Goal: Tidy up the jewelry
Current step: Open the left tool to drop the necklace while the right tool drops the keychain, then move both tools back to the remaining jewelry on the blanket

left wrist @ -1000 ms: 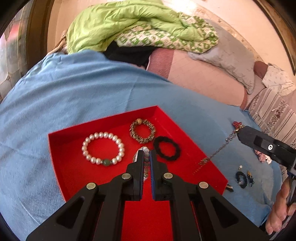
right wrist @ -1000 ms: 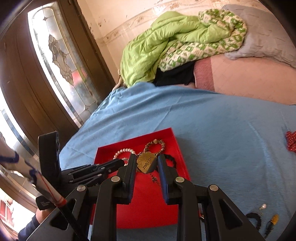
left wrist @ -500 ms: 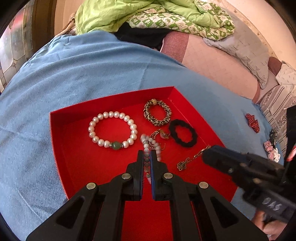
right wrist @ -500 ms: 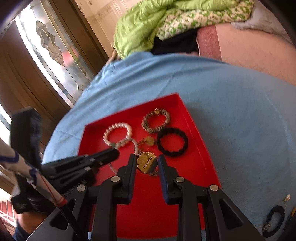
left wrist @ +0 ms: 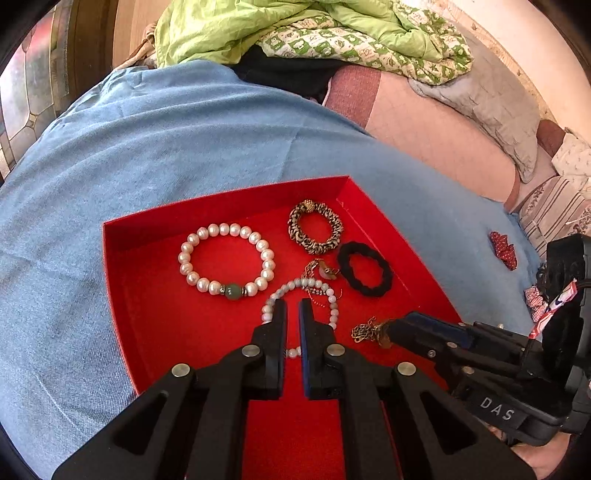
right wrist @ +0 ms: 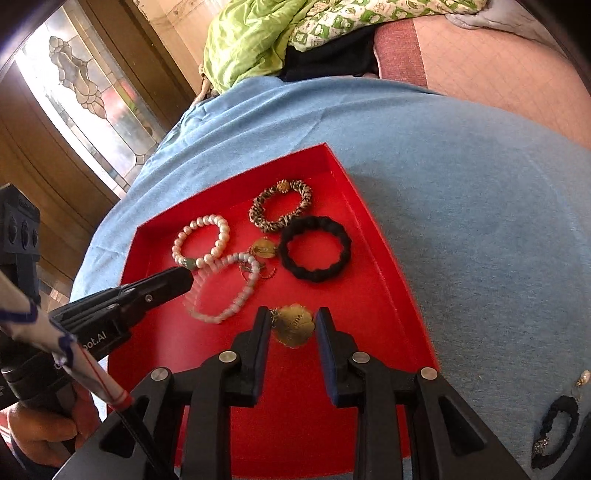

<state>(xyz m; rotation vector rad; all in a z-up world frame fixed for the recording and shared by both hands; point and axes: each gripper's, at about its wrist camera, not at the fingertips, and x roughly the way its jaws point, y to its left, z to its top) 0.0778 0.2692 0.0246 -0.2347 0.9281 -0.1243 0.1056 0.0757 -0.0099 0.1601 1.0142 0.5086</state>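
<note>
A red tray [left wrist: 221, 199] lies on the blue cloth. It holds a pearl bracelet with a green bead [left wrist: 266, 254], a leopard-patterned bracelet [left wrist: 314, 248], a black scrunchie [left wrist: 369, 290] and a small gold charm [left wrist: 327, 269]. My left gripper [left wrist: 291, 314] is shut low over the tray's middle, on the near part of a pale bead bracelet [left wrist: 295, 284]. That bracelet's loop spreads around the fingertips and looks blurred in the right wrist view. My right gripper [right wrist: 291, 321] is shut on a gold pendant [right wrist: 295, 326] just above the tray floor, and its chain [left wrist: 364, 330] is bunched at the tips.
Right of the tray, loose pieces lie on the cloth: a red item [left wrist: 502, 249] and a black beaded piece [right wrist: 554, 428]. A green duvet [left wrist: 295, 29] and a pillow [left wrist: 491, 99] are piled behind. A stained-glass door [right wrist: 92, 92] stands at the left. A hand [right wrist: 40, 432] grips the left tool.
My right gripper carried the pendant from over the cloth into the tray and sank to its floor. The pale bead bracelet at my left fingertips went from hanging to spread on the tray.
</note>
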